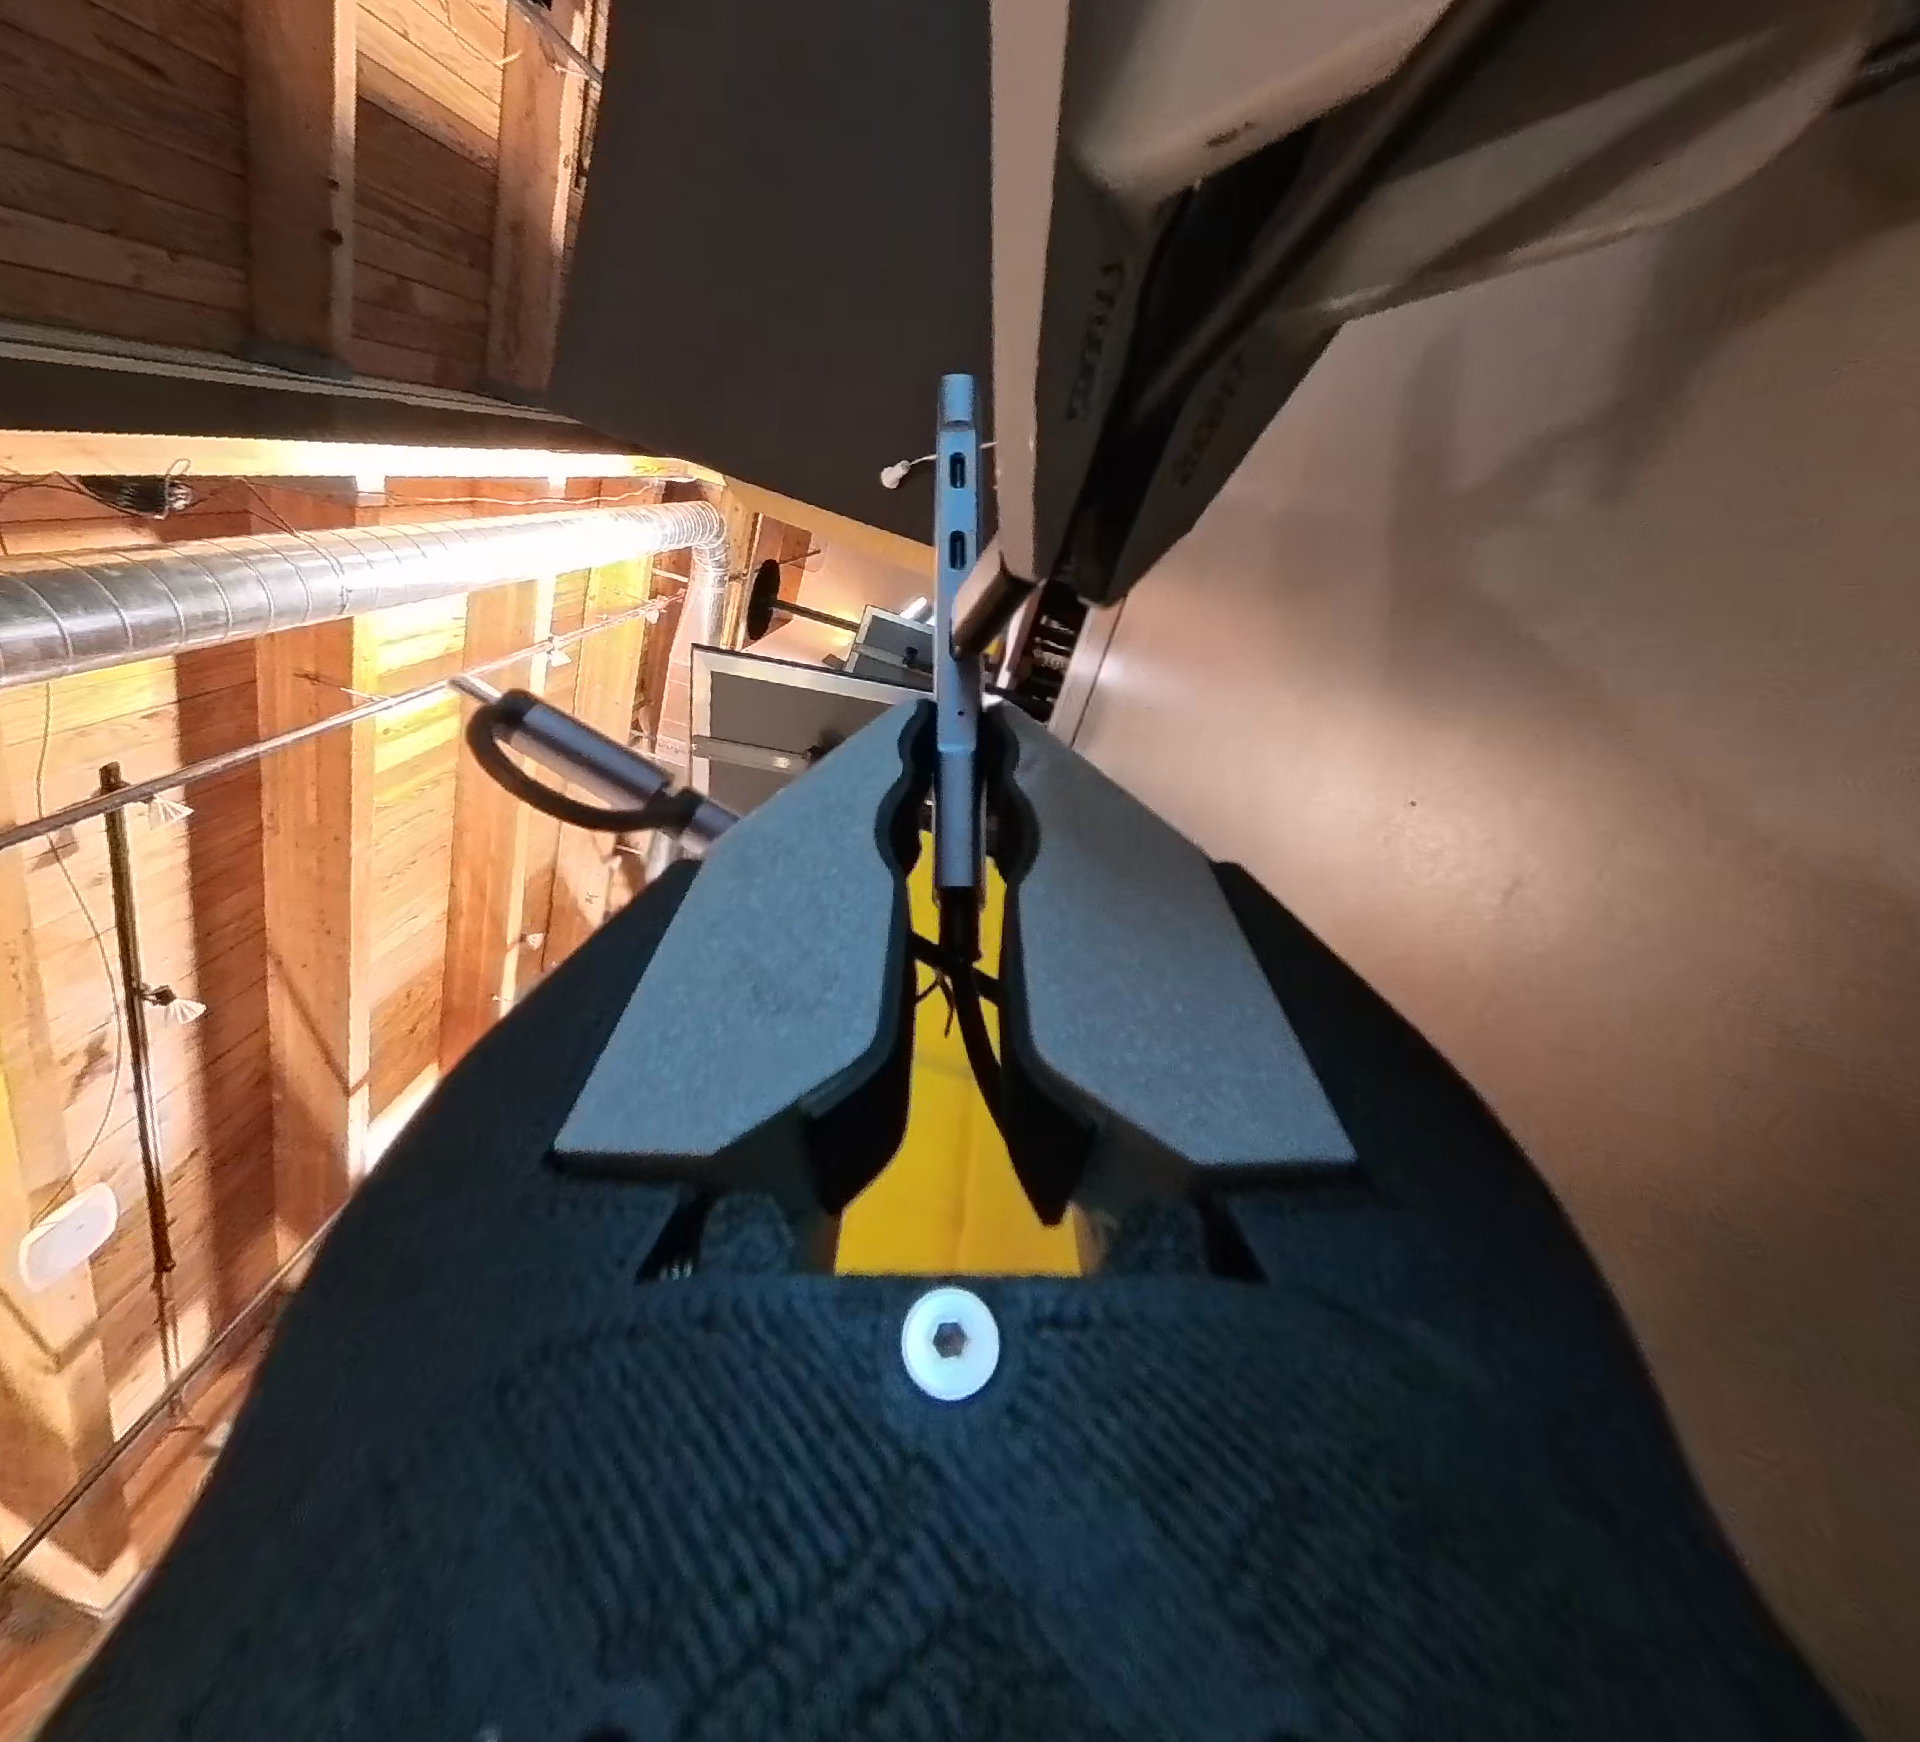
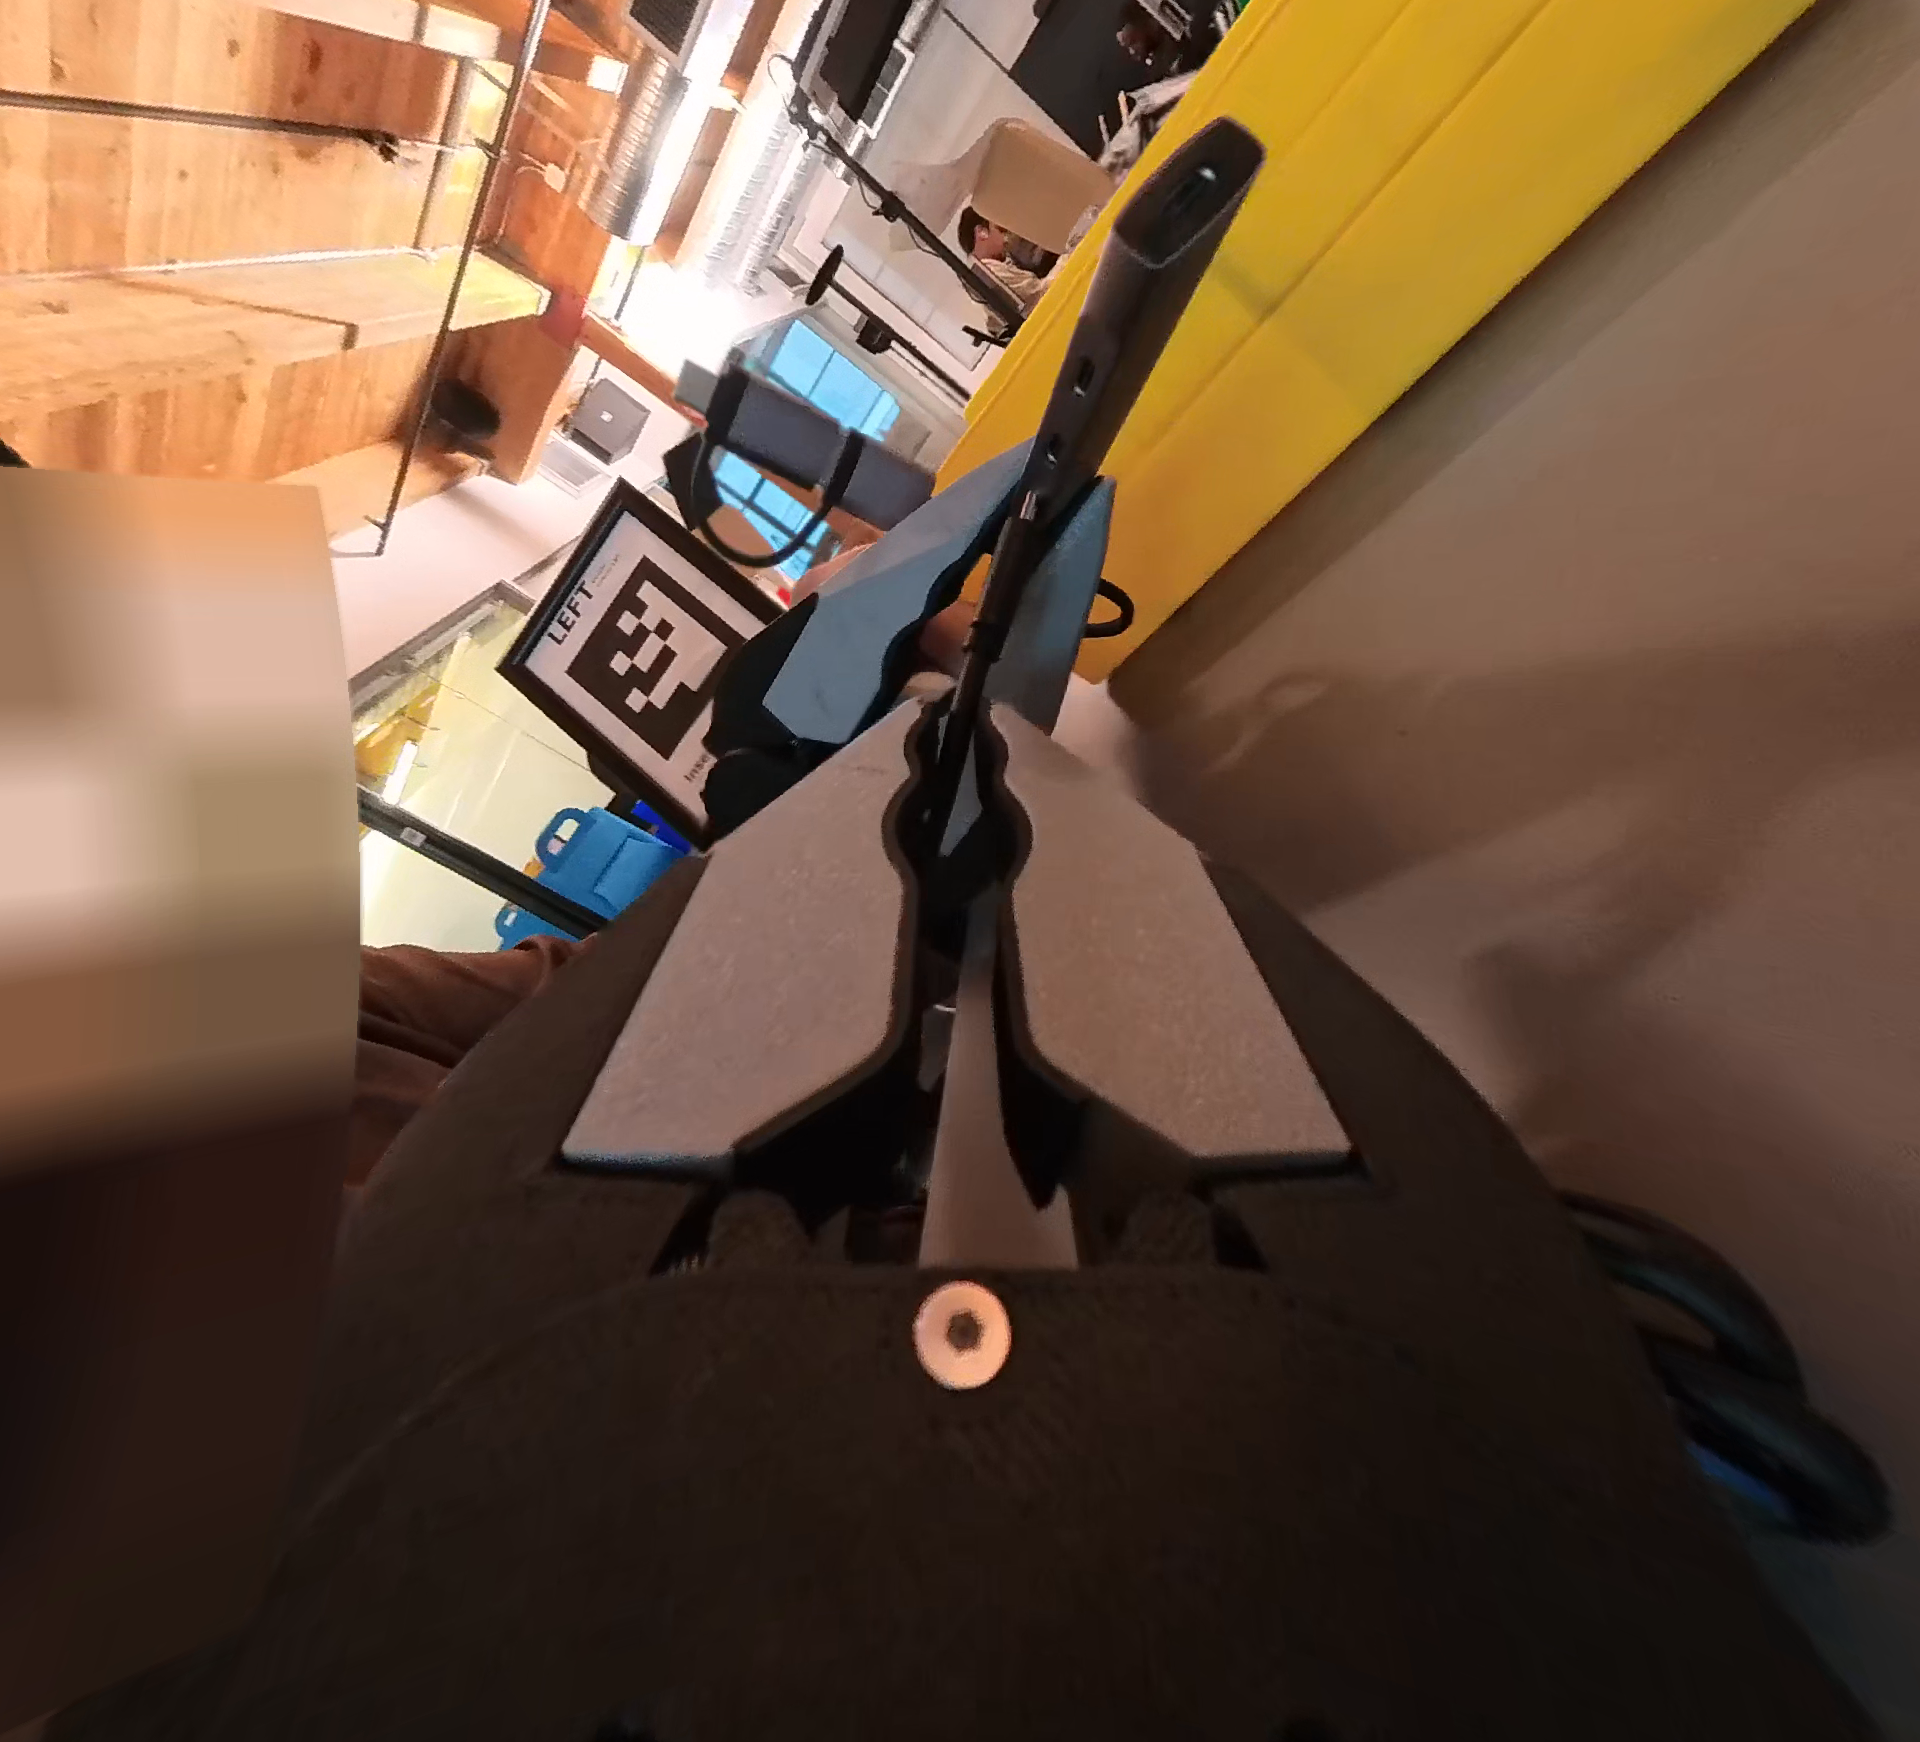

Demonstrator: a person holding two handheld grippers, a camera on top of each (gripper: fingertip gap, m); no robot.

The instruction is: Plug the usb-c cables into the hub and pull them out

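Gripping hub [image 1: 957, 612] edge-on, left gripper [image 1: 957, 726] jaws clamped on its lower end; ports face 3 o'clock. Right gripper [image 2: 961, 736] jaws pinch cable plug [image 1: 989, 603] at hub's side. Hub looks light, rigid, slick metal; hold plug by its shell, not cord.

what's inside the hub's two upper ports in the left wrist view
Both upper slots on the hub look empty. Just below them a USB-C plug, held by the right gripper, meets the hub's edge; whether it is seated is hidden. The left gripper clamps the hub.
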